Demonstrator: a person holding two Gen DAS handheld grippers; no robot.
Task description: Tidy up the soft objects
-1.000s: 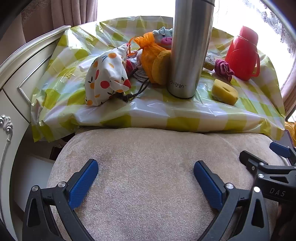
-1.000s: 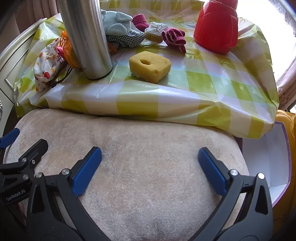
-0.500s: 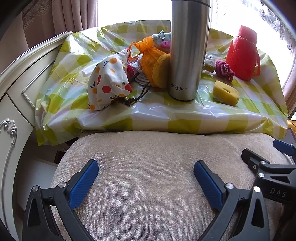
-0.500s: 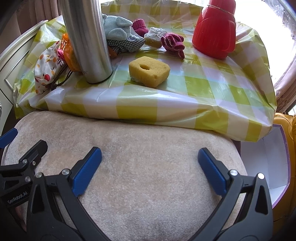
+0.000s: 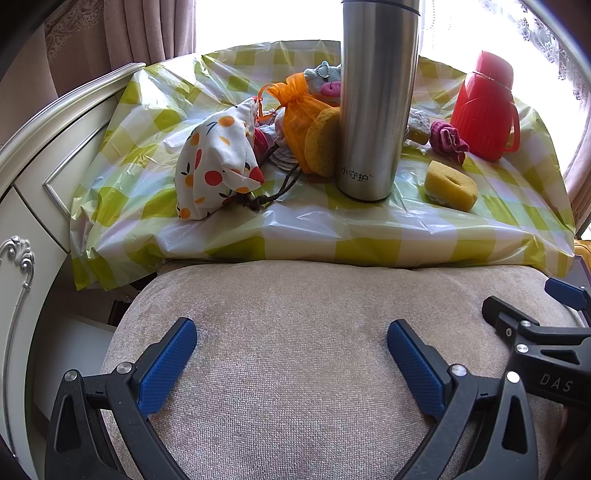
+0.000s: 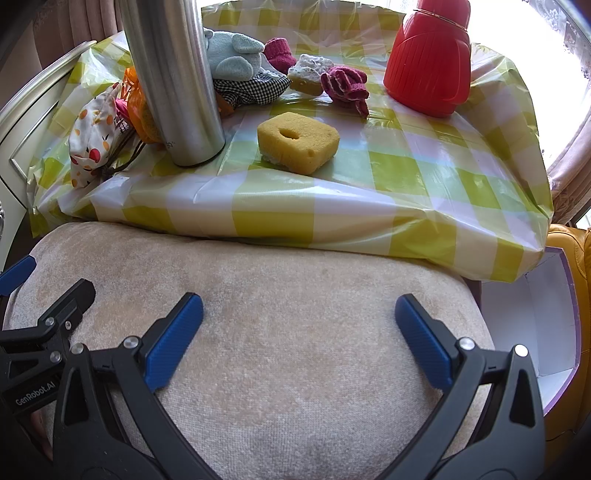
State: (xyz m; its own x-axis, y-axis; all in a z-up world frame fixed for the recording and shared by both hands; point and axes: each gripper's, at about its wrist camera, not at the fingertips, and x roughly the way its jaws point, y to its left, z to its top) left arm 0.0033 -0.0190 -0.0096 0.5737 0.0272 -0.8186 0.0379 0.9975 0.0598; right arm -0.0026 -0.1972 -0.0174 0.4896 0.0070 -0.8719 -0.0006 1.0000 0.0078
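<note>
A lived-in home room. Drawn curtains [image 5: 155, 33] frame a bright window, carved cream furniture [image 5: 22, 206] stands alongside. A checked plastic cloth [image 6: 424, 162] covers the worktop behind a beige upholstered cushion [image 5: 314, 332].

Sunlit window [image 5: 258, 26], cream cabinet [image 5: 33, 177]

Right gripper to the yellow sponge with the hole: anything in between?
No object. In the right wrist view, only the beige cushion and bare checked tablecloth lie between the open right gripper and the yellow sponge.
</note>
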